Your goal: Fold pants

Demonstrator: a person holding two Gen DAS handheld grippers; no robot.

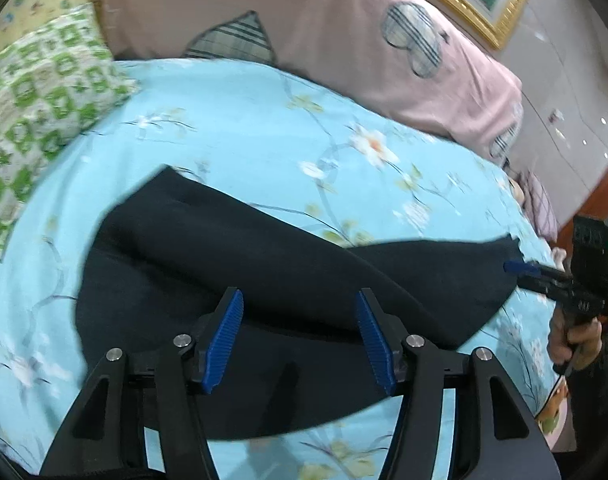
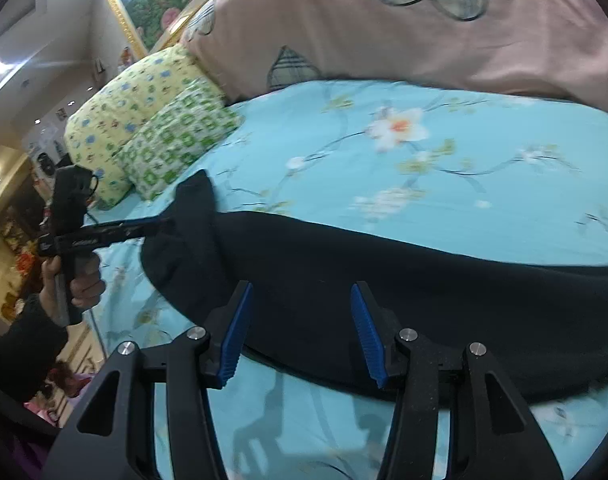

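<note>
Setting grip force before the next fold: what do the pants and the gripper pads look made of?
Pants: soft, thick, matte black knit or fleece by the look; they drape in rounded folds without shine. Pads on the left gripper: blue, finely ribbed, probably rubber or plastic, on black rigid fingers.

Black pants [image 1: 231,264]; light-blue floral bedsheet [image 1: 263,120]; pink quilt [image 1: 324,28].

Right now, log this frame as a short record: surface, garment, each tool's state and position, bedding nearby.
surface: bed with light blue floral sheet
garment: black pants, lying partly folded on the sheet
left tool: open, over the pants, gripping nothing
right tool: open, over the pants' near edge
bedding: pink quilt, green-patterned pillow, yellow pillow
</note>
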